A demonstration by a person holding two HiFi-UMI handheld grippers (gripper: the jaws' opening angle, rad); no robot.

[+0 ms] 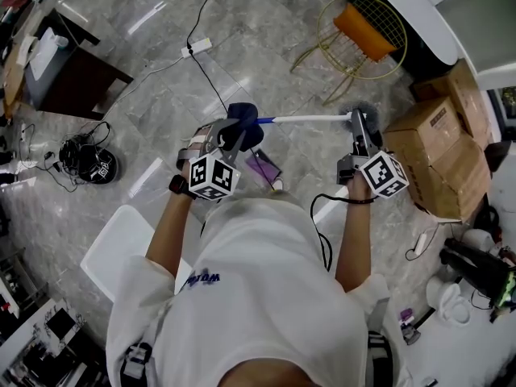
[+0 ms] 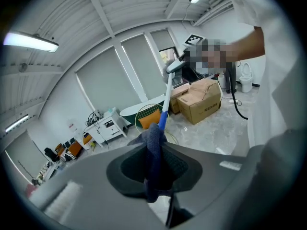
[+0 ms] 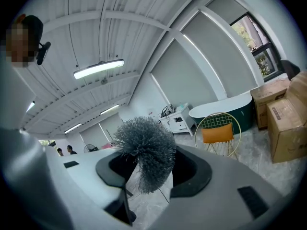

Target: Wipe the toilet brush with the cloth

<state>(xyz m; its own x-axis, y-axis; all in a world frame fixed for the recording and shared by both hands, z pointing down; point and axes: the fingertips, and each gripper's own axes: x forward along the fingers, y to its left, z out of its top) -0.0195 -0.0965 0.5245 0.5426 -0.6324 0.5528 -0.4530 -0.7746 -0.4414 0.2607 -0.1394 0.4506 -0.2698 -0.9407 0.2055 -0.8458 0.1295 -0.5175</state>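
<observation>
Well, from the head view, the person stands on an open marble floor (image 1: 266, 22) with both arms out. The left tool (image 1: 231, 138) is clamped tight on one dark blue cloth (image 1: 242, 119), which is bunched over the blue end of the one toilet brush (image 1: 310, 119). The brush is held level above the floor, and its white handle runs across to the right tool (image 1: 357, 131), which grips the grey bristle end. Cardboard boxes (image 1: 435, 147), at least two, are stacked just beside the right tool, so that side is tight. Ahead there is bare floor as far as one wire chair (image 1: 359, 35) with one orange cushion and one power strip (image 1: 197, 48) on its cable. A dark cabinet (image 1: 68, 75) sits well apart to the left.

From the left gripper view, the jaws are closed on the cloth, which hangs down through them. The brush handle rises beyond it towards the boxes, with clear floor in between.

From the right gripper view, the bristle head (image 3: 146, 147) fills the gap and the jaws pinch it from both sides. Open floor lies ahead up to the chair and one dark tub (image 3: 230, 110). Two people (image 3: 64, 151) stand far back.
</observation>
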